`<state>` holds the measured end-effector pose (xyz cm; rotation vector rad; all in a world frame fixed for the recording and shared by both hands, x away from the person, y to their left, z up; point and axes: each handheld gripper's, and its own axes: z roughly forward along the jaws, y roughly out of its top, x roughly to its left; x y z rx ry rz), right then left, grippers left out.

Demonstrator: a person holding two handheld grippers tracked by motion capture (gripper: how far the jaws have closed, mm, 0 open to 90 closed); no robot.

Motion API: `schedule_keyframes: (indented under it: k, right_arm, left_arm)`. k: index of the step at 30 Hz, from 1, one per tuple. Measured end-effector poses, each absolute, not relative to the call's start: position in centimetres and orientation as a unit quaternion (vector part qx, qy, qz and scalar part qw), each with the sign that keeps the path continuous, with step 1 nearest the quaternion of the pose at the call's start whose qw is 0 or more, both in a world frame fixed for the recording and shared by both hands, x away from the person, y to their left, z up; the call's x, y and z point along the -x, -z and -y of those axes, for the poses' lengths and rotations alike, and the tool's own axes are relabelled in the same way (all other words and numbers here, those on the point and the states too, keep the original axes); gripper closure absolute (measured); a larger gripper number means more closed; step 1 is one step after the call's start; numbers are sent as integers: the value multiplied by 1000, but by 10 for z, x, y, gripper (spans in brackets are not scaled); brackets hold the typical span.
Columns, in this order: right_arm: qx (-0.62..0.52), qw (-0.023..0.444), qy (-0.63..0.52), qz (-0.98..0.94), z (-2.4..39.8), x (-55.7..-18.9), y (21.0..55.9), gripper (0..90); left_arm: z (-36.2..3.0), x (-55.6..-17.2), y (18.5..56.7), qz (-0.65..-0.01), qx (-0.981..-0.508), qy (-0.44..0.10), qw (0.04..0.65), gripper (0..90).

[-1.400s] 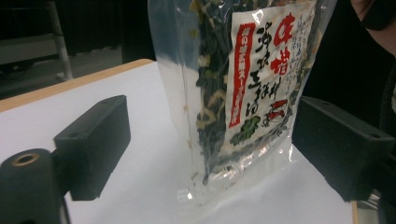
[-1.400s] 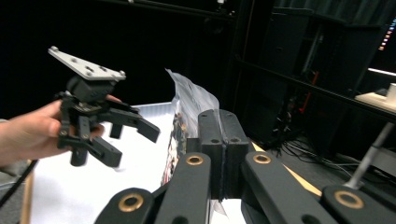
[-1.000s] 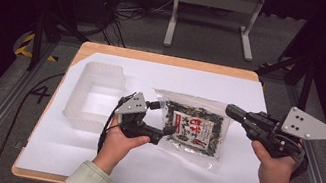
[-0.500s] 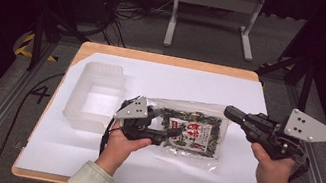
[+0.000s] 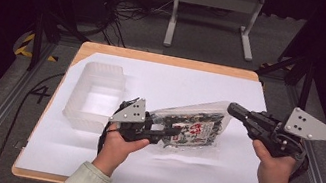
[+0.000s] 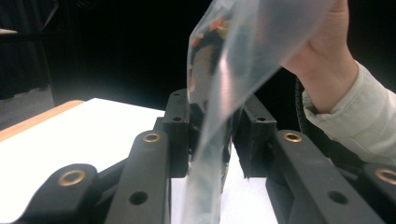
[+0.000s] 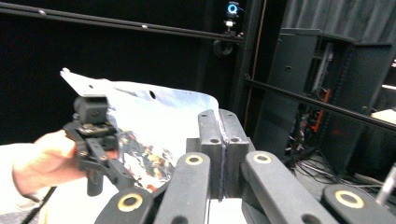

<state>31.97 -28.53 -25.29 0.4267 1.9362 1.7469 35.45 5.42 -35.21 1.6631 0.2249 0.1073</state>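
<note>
Left claw [image 5: 175,133] clamped on snack bag [image 5: 195,125], tilting it off the bench [image 5: 202,86] | right claw [image 5: 232,108] closed, empty | risk: slick film slips free

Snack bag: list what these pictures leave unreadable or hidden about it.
- Printed label of the snack bag: too small in the high view, blurred in the left gripper view.
- Its left end: covered in the high view by the left gripper.
- Its top: cut off by the upper edge of the left gripper view.
- Its lower part: hidden in the right gripper view behind the right gripper, whose jaws are pressed together.
</note>
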Motion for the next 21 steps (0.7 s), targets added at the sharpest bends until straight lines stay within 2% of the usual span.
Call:
schedule_keyframes:
  k: [2,7,15,21]
  right_arm:
    - [-162,255,-633,-713,285,-321,254,895]
    - [-171,253,-628,-716,284,-323,255,813]
    - [-201,250,-614,-721,289,-329,256,566]
    - [-219,247,-609,-721,298,-332,259,514]
  left_arm:
    - [-55,-353,350,-100,-740,-53,663,718]
    - [-58,-353,348,-98,-741,-58,661,725]
    - [-71,-355,341,-110,-739,-76,661,727]
    - [-85,-358,331,-113,-733,-92,664,726]
